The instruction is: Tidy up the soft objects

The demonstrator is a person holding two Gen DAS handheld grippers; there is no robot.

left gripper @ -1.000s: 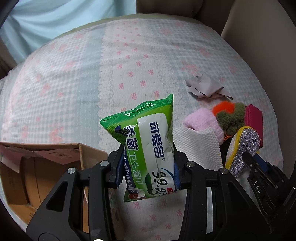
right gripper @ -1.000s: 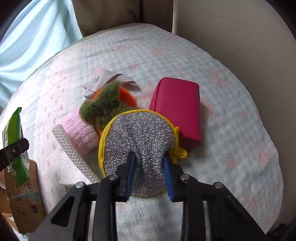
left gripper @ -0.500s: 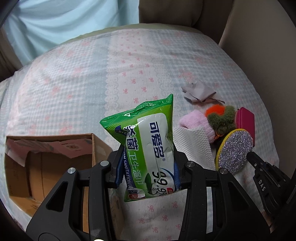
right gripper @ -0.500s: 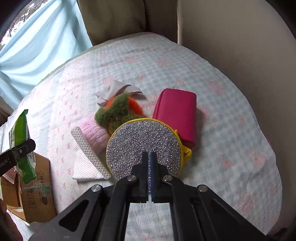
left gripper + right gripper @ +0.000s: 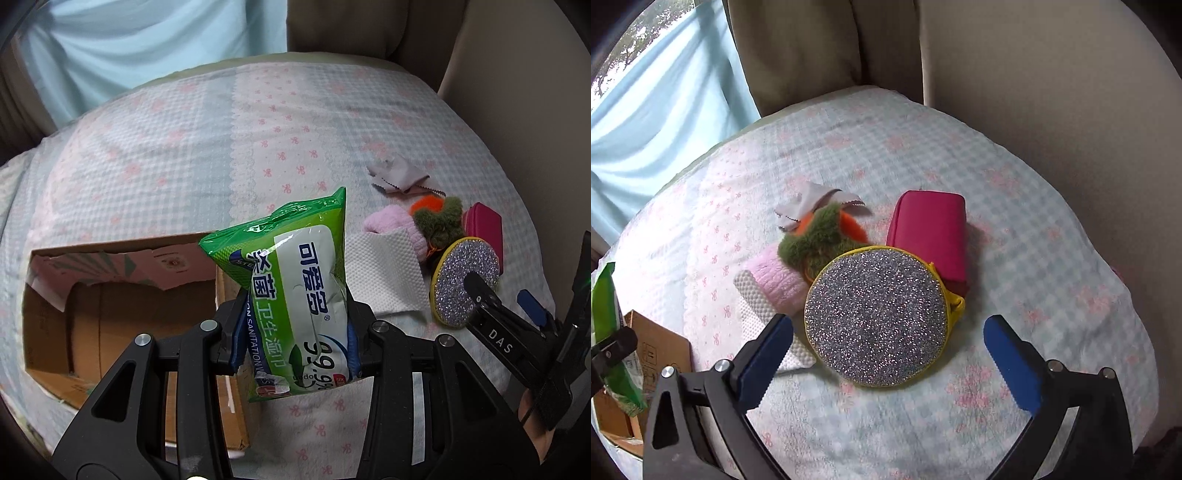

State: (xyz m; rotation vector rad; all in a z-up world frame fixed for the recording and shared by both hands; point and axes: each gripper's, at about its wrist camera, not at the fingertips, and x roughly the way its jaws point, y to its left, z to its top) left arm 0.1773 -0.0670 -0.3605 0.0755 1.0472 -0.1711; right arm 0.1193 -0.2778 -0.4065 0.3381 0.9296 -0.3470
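Note:
My left gripper [image 5: 295, 338] is shut on a green wet-wipes pack [image 5: 299, 291], held upright above the bed beside an open cardboard box [image 5: 122, 317]. My right gripper [image 5: 886, 350] is open, its blue pads either side of a round silver glitter pouch [image 5: 875, 319] with yellow trim that lies on the bed. Behind the pouch lie a magenta case [image 5: 931, 232], a green and orange plush [image 5: 820, 240], a pink knit piece [image 5: 775, 280], a white textured cloth [image 5: 757, 306] and a small pale cloth [image 5: 809, 201]. The pouch [image 5: 465, 280] also shows in the left wrist view.
The bed has a pastel checked cover with pink bows [image 5: 184, 147]. A light blue curtain [image 5: 657, 107] hangs at the far left. Beige cushions [image 5: 1034, 74] and a headboard stand behind and to the right. The box sits near the bed's left edge.
My right gripper was shut on the glitter pouch and has opened; the pouch now lies flat on the bed. Both cameras have pulled back and up. The left gripper still holds the wipes.

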